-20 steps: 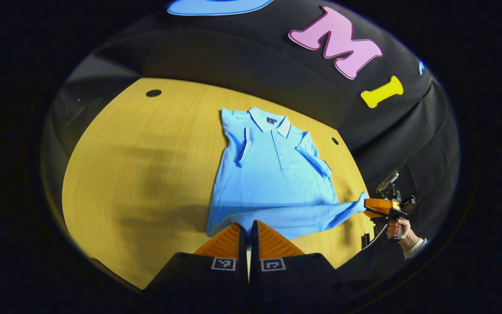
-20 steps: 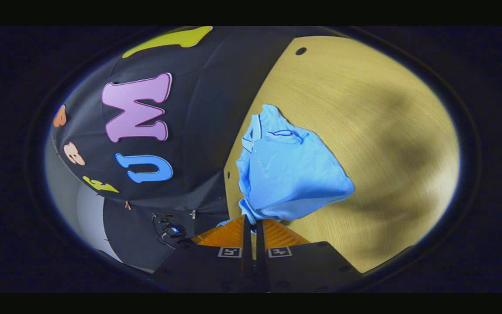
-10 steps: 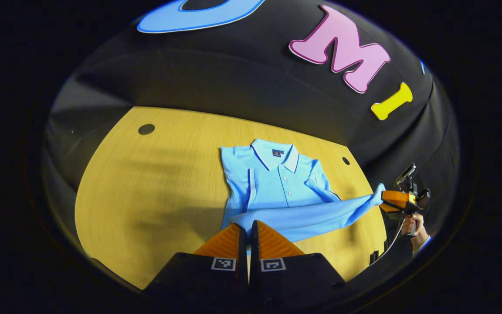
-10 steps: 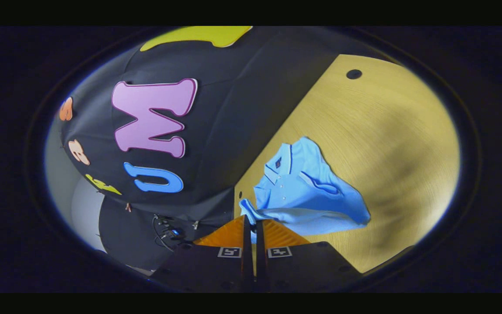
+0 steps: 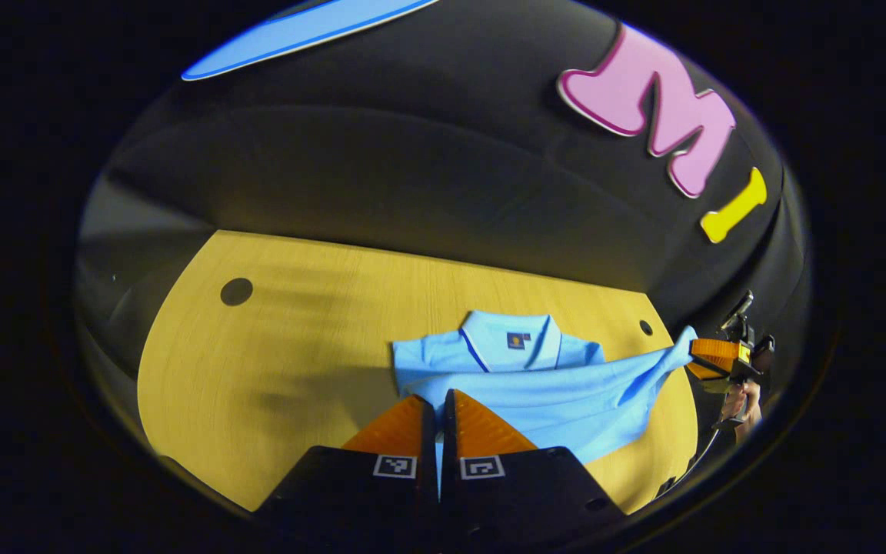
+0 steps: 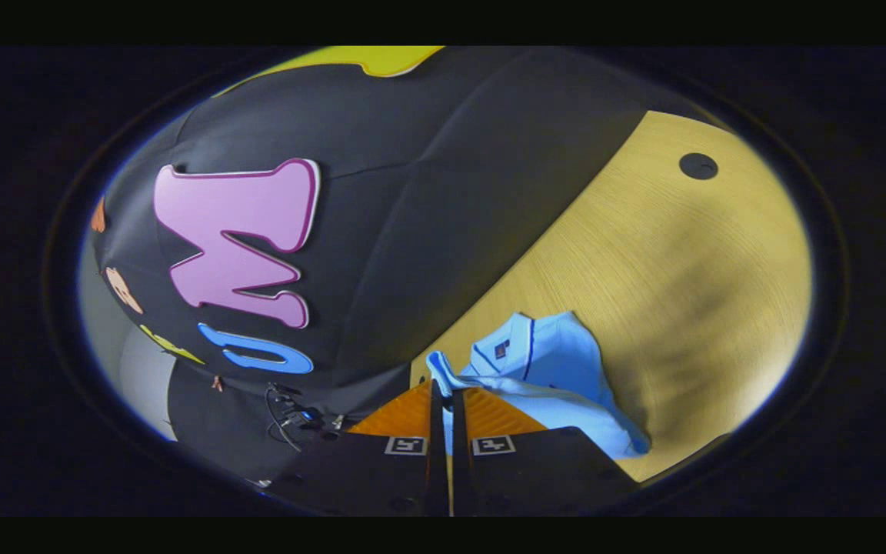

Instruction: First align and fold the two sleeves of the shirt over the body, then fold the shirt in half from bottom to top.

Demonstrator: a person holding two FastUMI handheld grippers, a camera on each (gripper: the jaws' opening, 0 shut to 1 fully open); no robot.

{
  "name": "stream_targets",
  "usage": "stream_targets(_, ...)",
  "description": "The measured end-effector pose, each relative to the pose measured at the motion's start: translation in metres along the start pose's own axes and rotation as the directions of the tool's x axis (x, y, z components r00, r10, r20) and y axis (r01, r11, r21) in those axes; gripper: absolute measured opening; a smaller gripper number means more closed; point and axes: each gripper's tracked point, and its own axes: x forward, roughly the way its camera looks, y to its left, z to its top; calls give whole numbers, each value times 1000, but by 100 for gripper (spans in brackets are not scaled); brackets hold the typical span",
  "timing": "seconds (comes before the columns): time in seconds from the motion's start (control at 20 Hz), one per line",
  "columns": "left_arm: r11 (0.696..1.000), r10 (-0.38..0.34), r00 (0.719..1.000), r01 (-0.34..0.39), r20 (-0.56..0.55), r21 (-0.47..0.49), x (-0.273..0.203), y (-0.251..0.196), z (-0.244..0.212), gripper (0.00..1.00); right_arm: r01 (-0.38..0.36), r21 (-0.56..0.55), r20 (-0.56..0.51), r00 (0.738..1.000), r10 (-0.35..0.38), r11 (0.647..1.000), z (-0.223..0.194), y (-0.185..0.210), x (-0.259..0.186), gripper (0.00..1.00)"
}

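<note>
I have both hand-held grippers pinching the shirt's (image 5: 535,392) hem: the left hand-held gripper (image 5: 438,419) and right hand-held gripper (image 6: 447,400) at opposite corners. The collar (image 5: 511,344) lies straight ahead of them on the bench (image 5: 274,369), so the hem travels forward.

Hem (image 5: 558,396) carried up over shirt (image 5: 489,350) body by both grippers; buttons and folded sleeves now covered, fold edge near collar (image 5: 512,338).

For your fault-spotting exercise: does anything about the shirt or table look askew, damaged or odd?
Nothing stands out. The blue shirt is mid-fold, its hem pinched by the left gripper and right gripper, on the wooden table.
</note>
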Motion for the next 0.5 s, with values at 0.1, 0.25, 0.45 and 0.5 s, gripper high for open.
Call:
stream_targets(0.1,1000,24,1000,-24,5,-4,23,8,9,6,24,-26,6,1000,-24,999,14,-10,18,6)
stream_targets(0.25,998,66,998,-66,-15,-10,58,17,12,11,72,-38,2,997,-72,997,18,-30,53,7)
stream_targets(0.45,991,132,991,-132,-35,-7,83,28,-1,13,170,-42,0,985,-170,985,17,-68,74,0)
stream_targets(0.5,991,134,991,-134,-23,-16,84,27,1,19,181,-49,-5,983,-181,982,9,-73,78,0)
